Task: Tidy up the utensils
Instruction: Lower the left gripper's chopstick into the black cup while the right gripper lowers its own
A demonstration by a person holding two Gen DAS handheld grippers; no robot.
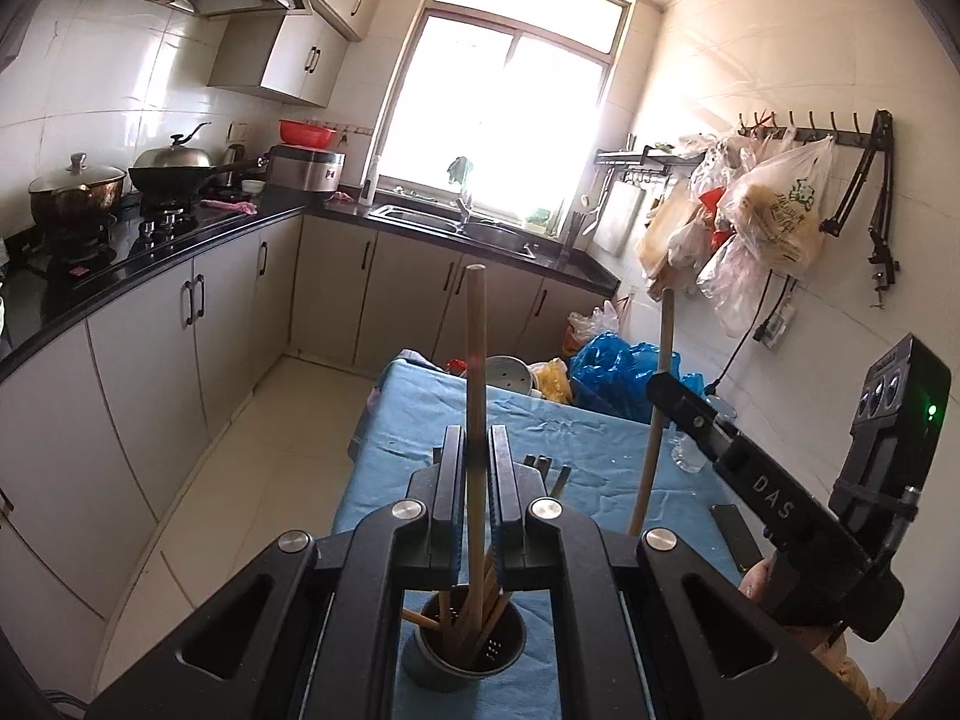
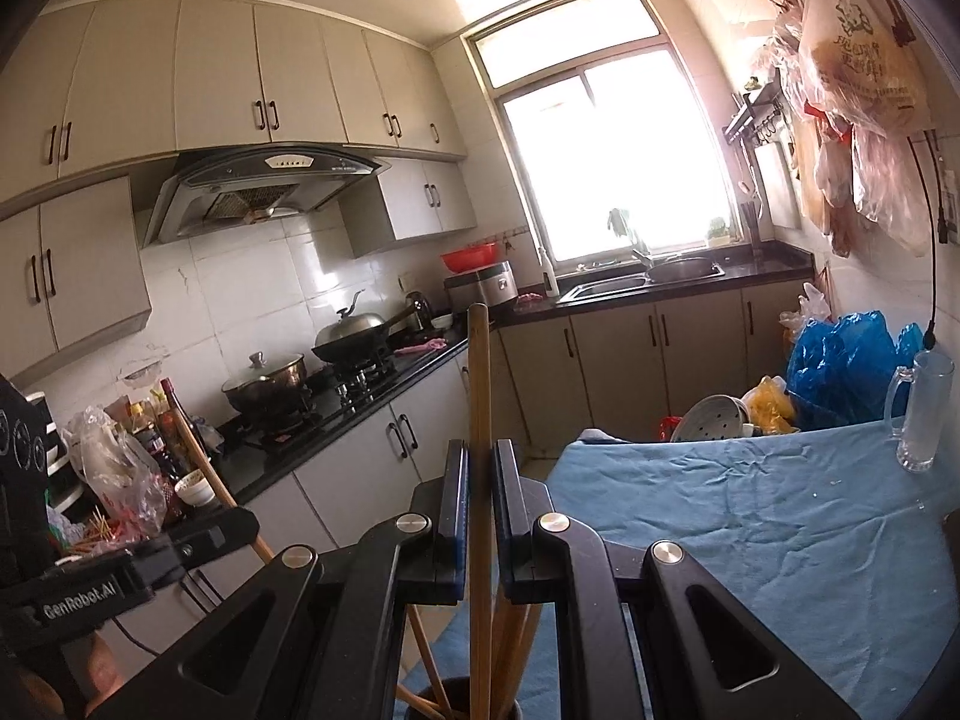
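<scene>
A dark round utensil holder [image 1: 465, 648] stands on the blue cloth table [image 1: 420, 420] and holds several wooden chopsticks. My left gripper [image 1: 477, 444] is shut on one wooden chopstick [image 1: 476, 360], upright, its lower end in the holder. My right gripper [image 2: 479, 468] is shut on another wooden chopstick [image 2: 479, 396], also upright over the holder [image 2: 462, 702]. The right gripper shows in the left wrist view [image 1: 678, 402] with its chopstick [image 1: 657, 408]. The left gripper shows in the right wrist view [image 2: 228, 525].
A glass mug [image 2: 921, 414] stands at the table's far right. A white perforated lid [image 2: 714, 417], yellow and blue bags [image 2: 840, 360] lie past the far edge. Dark utensils [image 1: 549, 471] lie on the cloth. A black counter [image 1: 150, 240] runs along the left.
</scene>
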